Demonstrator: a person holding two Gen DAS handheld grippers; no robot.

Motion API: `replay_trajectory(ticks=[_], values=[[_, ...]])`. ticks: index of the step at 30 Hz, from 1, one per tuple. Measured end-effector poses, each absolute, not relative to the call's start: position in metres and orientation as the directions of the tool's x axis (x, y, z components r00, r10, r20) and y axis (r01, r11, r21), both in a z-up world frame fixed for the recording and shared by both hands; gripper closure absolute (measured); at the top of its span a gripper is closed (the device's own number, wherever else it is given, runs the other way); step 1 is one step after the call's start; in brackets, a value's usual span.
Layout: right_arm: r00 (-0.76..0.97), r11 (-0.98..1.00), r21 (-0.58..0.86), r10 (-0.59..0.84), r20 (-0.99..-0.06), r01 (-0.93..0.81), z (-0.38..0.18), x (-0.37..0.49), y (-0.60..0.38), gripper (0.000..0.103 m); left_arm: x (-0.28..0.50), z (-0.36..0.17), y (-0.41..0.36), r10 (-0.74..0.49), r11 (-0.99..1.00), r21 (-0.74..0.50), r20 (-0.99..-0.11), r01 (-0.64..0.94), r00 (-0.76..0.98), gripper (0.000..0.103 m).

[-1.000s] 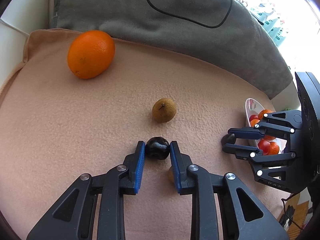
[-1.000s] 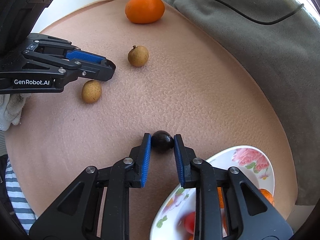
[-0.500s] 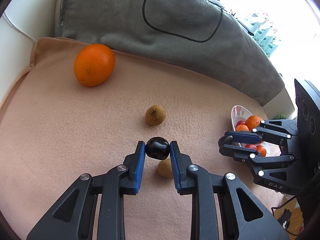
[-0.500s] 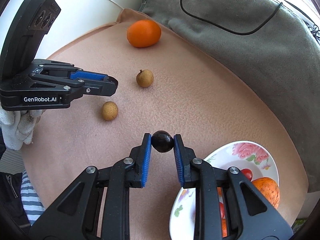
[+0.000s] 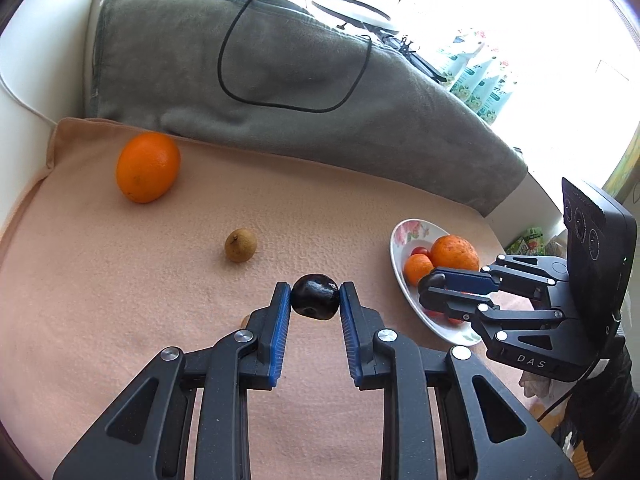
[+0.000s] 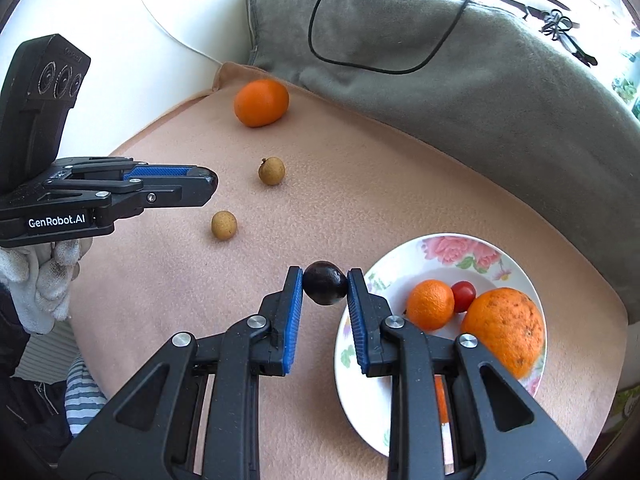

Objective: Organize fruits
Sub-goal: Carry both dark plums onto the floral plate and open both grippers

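1. Both sets of jaws are closed on a fruit: the left gripper (image 5: 315,298) clamps a dark plum (image 5: 315,297) between its blue pads, and the right gripper (image 6: 325,282) clamps a second dark plum (image 6: 325,289) the same way.
2. Each plum is near-black, glossy and roundish, pinched at the very fingertips, well forward of the hinges.
3. Taking the flowered plate (image 6: 440,245) as the landmark: far left of it and farthest back, a large orange (image 6: 261,102) lies near the back edge of the peach blanket (image 6: 360,200), just beside the grey blanket (image 6: 480,80).
4. Left of the plate, nearer than the orange, sit two small brown fruits apart from each other: a stemmed one (image 6: 271,171) and a smoother one (image 6: 224,224).
5. The left gripper's plum hangs above the peach blanket, well left of the plate; bare blanket lies between the two.
6. The right gripper's plum is at the plate's left rim; whether it is over the rim or just outside it I cannot tell.
7. On the plate lie a small tangerine (image 6: 431,304), a cherry tomato (image 6: 464,291) and a rough-skinned orange (image 6: 505,330), crowded toward its right; the left part of the dish is bare.
8. A black cable (image 6: 360,65) loops over the grey blanket, behind the plate.
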State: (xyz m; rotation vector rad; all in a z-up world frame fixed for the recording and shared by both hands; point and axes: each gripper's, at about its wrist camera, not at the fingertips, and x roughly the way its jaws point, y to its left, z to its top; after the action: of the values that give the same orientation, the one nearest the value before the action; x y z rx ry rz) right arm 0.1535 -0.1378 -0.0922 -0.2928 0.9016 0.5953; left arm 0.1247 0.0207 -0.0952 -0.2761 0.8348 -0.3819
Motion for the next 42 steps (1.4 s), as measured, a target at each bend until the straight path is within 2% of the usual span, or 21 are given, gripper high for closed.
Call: replay_trajectory(ticks=[17,32,42], values=[[0.598,0.910,0.102,0.345,-0.723,-0.402,-0.075,0.113,-0.234,0.079,0.131,-0.086,-0.037,-0.493,0.869,-0.388,-0.647,0.306,0.581,0.080],[0.613,0.943,0.163,0.313,-0.725,-0.289,-0.092,0.107,-0.283,0.079,0.137,-0.096,-0.074,-0.521,0.853,-0.386,-0.665,0.351,0.535,0.080],[0.605,0.948,0.185,0.308,-0.734,-0.258,-0.104,0.116,-0.292,0.079,0.139,-0.099,-0.103,-0.491,0.866,-0.318,-0.686,0.386,0.537,0.080]])
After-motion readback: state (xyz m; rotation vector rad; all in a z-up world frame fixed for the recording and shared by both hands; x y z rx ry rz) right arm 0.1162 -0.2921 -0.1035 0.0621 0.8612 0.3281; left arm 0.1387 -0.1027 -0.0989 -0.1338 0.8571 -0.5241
